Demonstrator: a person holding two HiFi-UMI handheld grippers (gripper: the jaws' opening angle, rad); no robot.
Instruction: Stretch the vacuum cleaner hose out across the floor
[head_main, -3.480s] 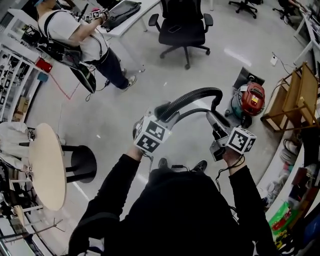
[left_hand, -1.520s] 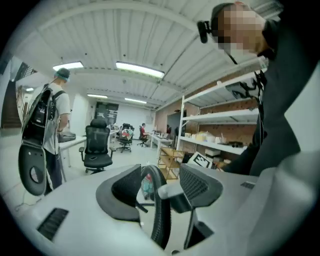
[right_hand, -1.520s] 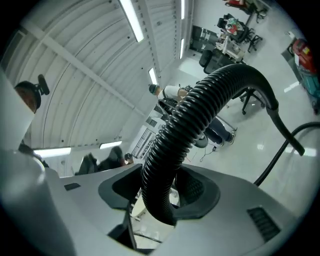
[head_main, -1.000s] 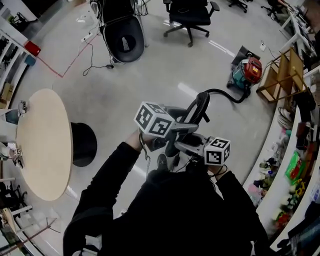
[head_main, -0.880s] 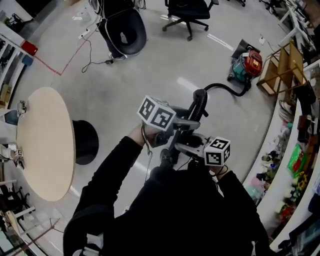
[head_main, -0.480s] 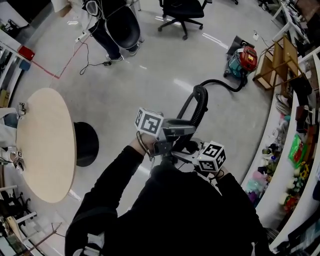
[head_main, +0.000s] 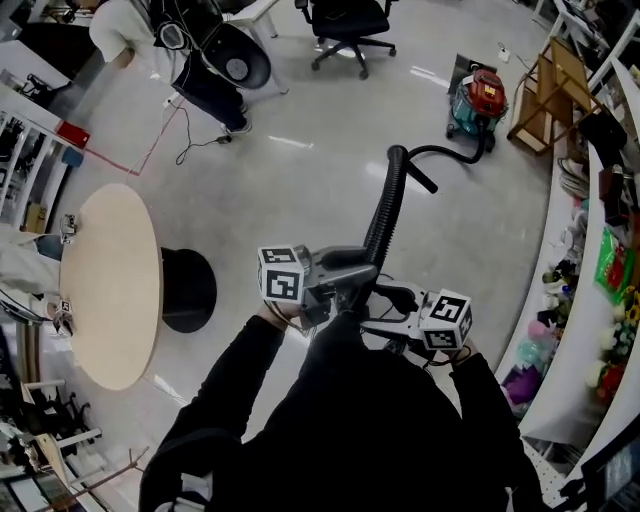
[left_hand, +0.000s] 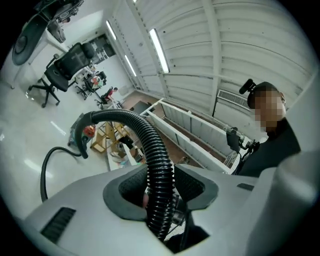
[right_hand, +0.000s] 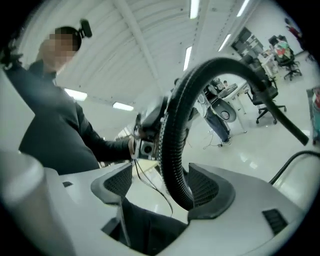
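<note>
Both hands sit close to the chest, arms bent, the 2 grippers level and pointing in toward each other. The left gripper (left_hand: 161, 187) has just been closing and now pinches the black hose (head_main: 385, 210). The right gripper (right_hand: 162, 187) has just been opening; its jaws are spread, with the hose end loose between them. The hose arcs off toward the red vacuum cleaner (head_main: 478, 100).

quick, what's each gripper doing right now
Left gripper: jaws just closed, shut on the hose.
Right gripper: jaws just opened, open, hose between them but not clamped.
</note>
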